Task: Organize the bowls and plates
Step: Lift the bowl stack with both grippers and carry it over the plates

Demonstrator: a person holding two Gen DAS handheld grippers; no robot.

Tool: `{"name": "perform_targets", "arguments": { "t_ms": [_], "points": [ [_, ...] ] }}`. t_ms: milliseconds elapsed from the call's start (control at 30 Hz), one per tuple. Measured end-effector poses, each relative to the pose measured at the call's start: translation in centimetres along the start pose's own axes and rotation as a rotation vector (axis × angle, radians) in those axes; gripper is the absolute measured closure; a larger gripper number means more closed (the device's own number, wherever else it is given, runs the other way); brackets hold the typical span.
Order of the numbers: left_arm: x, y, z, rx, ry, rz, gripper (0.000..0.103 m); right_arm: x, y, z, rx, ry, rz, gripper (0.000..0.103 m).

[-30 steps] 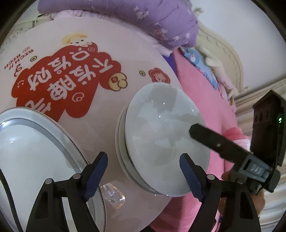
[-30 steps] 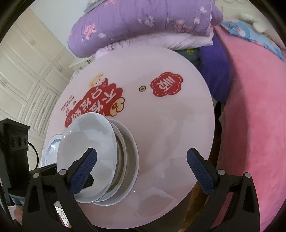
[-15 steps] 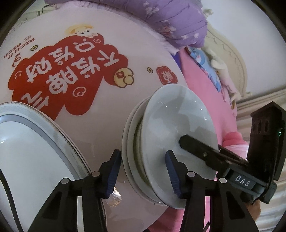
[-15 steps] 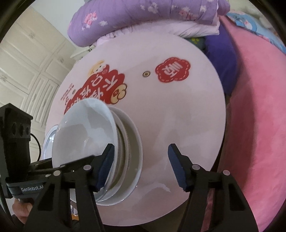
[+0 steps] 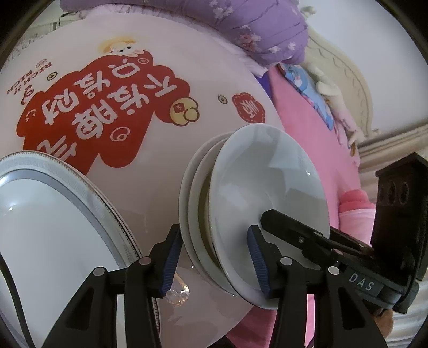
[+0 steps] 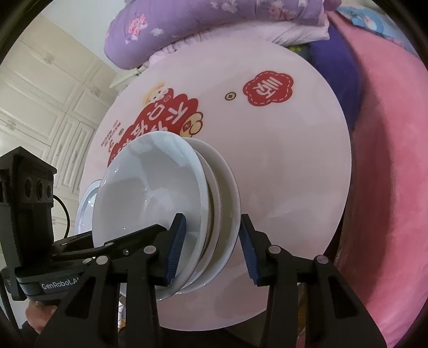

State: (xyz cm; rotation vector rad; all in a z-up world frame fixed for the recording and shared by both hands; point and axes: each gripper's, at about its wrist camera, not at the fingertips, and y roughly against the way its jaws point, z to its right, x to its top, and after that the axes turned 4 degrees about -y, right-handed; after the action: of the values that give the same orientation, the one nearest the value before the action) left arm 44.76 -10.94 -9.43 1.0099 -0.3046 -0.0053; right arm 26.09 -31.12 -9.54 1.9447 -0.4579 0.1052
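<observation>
Left wrist view: at the far left a large plate point(image 5: 48, 214) with a patterned grey rim is seen lying on the round table point(image 5: 149, 187), below the red print point(image 5: 101, 112). Just right of it, near the table's near edge, a crumpled clear wrapper point(image 5: 178, 293) is seen. Next comes the stack point(image 5: 256, 208): a white bowl on top of two shallower dishes, set near the table's right edge. The stack's near rim is straddled by the left gripper point(image 5: 214, 262), one blue pad outside the lowest dish and the other inside the bowl; its jaws have closed in to a narrow gap, and whether the pads press cannot be told. Right of that, the right gripper point(image 5: 272, 218) is seen reaching into the bowl from the other side. Beyond the table's right edge a pink bedspread point(image 5: 307, 128) is seen, with a purple quilt point(image 5: 254, 24) behind.

Right wrist view: at the left the left gripper's body point(image 6: 29, 203) is seen, its finger lying inside the bowl. The stack point(image 6: 160, 192) is straddled at its near rim by the right gripper point(image 6: 211, 246), whose jaws have just been closing: the left pad is laid against the bowl's inside, the right pad is held just beside the lowest dish's edge.
</observation>
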Motion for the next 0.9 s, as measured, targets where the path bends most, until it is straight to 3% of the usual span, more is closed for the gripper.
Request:
{"name": "perform_targets", "arguments": {
  "t_ms": [900],
  "points": [
    [-0.1,2.3,-0.3,-0.029,0.057,0.041,0.059,0.5,1.4,-0.8,0.001,-0.015,0.059,0.067]
  ]
}}
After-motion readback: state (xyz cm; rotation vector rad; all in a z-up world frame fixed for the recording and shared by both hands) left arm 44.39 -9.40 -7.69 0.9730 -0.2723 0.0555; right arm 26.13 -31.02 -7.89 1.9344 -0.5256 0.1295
